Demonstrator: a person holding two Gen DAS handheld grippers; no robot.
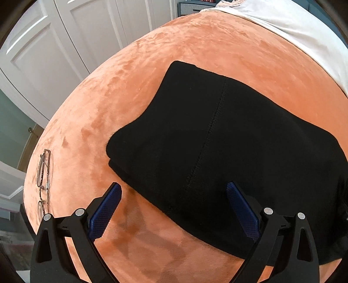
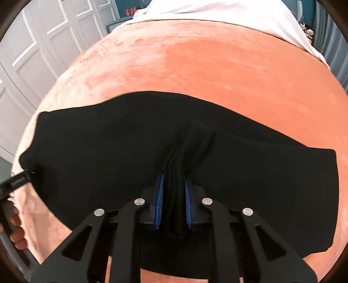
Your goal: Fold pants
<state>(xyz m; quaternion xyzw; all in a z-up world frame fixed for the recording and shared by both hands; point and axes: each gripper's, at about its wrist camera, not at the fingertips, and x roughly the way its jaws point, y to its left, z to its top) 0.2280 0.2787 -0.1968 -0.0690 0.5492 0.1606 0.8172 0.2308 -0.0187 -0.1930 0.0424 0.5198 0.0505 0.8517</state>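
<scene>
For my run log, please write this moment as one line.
task: fold pants | left gripper: open, over pants edge | right gripper: shut on bunched fabric | surface: orange blanket | nearby: glasses

- A big bed with a soft orange blanket all over the top.
- Black pants lying on the blanket, folded in layers, with a stitched line down the middle.
- Thin glasses lying near the blanket's left edge, well apart from the pants.
- A white sheet across the far end.
</scene>
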